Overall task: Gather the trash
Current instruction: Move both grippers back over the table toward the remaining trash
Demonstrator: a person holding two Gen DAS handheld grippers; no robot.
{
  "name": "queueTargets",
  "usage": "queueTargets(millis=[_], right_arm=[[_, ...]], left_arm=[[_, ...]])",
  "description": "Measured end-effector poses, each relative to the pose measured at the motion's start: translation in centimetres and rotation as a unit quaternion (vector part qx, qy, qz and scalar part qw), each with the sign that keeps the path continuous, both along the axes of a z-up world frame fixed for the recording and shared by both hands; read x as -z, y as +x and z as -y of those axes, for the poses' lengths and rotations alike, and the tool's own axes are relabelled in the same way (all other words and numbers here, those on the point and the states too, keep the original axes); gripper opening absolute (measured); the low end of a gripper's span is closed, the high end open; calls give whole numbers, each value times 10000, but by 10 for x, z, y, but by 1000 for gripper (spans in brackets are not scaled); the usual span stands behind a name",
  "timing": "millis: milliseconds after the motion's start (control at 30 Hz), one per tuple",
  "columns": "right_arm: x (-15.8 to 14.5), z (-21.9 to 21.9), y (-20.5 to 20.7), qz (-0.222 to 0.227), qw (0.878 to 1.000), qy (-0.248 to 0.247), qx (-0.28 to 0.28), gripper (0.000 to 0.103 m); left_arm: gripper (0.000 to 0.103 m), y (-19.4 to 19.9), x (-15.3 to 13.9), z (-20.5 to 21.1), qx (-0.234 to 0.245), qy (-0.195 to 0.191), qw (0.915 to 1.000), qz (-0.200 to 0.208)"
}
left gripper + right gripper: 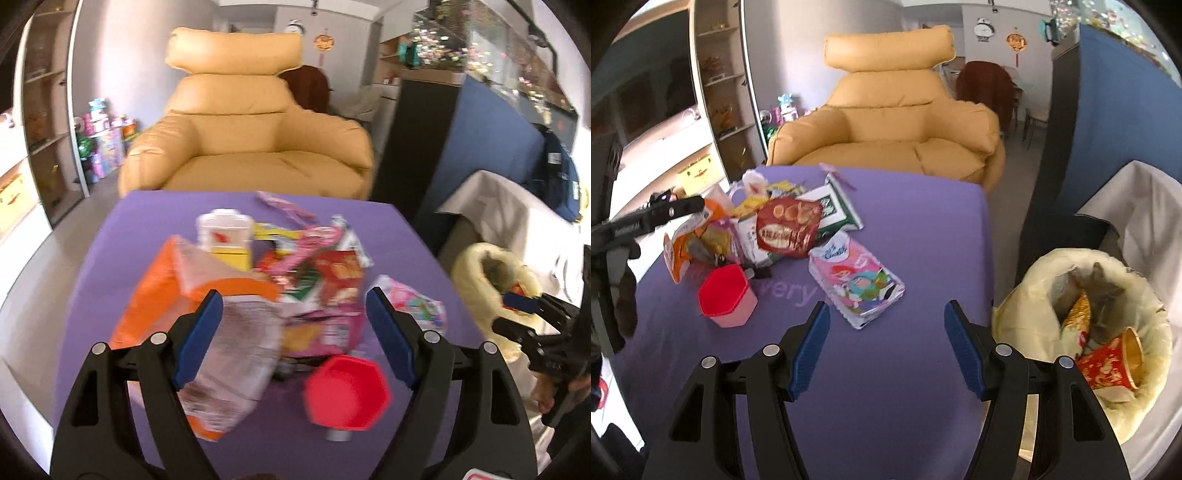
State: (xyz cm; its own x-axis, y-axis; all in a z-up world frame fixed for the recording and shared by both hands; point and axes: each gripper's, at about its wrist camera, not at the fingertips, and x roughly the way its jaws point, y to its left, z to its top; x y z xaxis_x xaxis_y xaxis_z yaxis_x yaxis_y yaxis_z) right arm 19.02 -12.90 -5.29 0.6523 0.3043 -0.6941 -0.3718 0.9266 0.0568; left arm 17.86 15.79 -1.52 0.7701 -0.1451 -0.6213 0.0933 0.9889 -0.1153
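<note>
Trash sits heaped on the purple table point(886, 369), dumped in one loose pile so it can be picked off piece by piece. Beside the table's right edge stands the lined bin point(1027, 325), mouth open, placed within easy reach of the right tool; a red-and-gold paper cup point(1108, 363) already lies inside it.

Largest in the pile: the orange bag point(155, 291), lying flat just ahead of the left tool's left finger, with a grey crinkled wrapper point(236, 350) overlapping it and running between the fingers. Next, the red snack packet point(786, 227) on top of the heap, up and left of the right tool. The pink cartoon pouch point(855, 282) lies apart from the heap, straight ahead of the right tool and nearest to it. Smallest: the red hexagonal cup point(345, 393), upright (mouth up), just inside the left tool's right finger in the left wrist view.

Left tool point(293, 325): released, spread about as wide as it goes, hovering over the near side of the pile; the wrapper and cup show between its fingers but the pads do not look pressed on either. Likely lining up a grab.

Right tool point(884, 330): also released, wide, nothing in it, over bare table between pouch and bin.
</note>
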Motion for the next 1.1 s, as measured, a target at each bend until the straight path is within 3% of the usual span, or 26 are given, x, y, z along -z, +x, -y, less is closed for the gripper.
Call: queueTargets(millis=[233,333,667,767,1000,1100], right_arm=[[16,-2,0,-127,9997,-200,31,61],[18,2,-3,-135,9997,-189,63,61],[21,5,7,-206,9997,44,-85,61],[23,-2,10,-240,9995,69,-192,61],[21,-12,6,-155,9989,4,-447,61],[20,-10,9,-163,9984,8,-546,61]], left_arm=[[76,19,20,-20,-197,93,9987,-457],[75,22,28,-24,-213,-129,9975,-658],[74,-8,3,-40,-69,-308,9979,-571],[74,-7,10,-42,-92,-108,9977,-669],[74,27,34,-49,-287,-167,9953,-906],[69,30,37,-51,-210,-209,9945,-1000]])
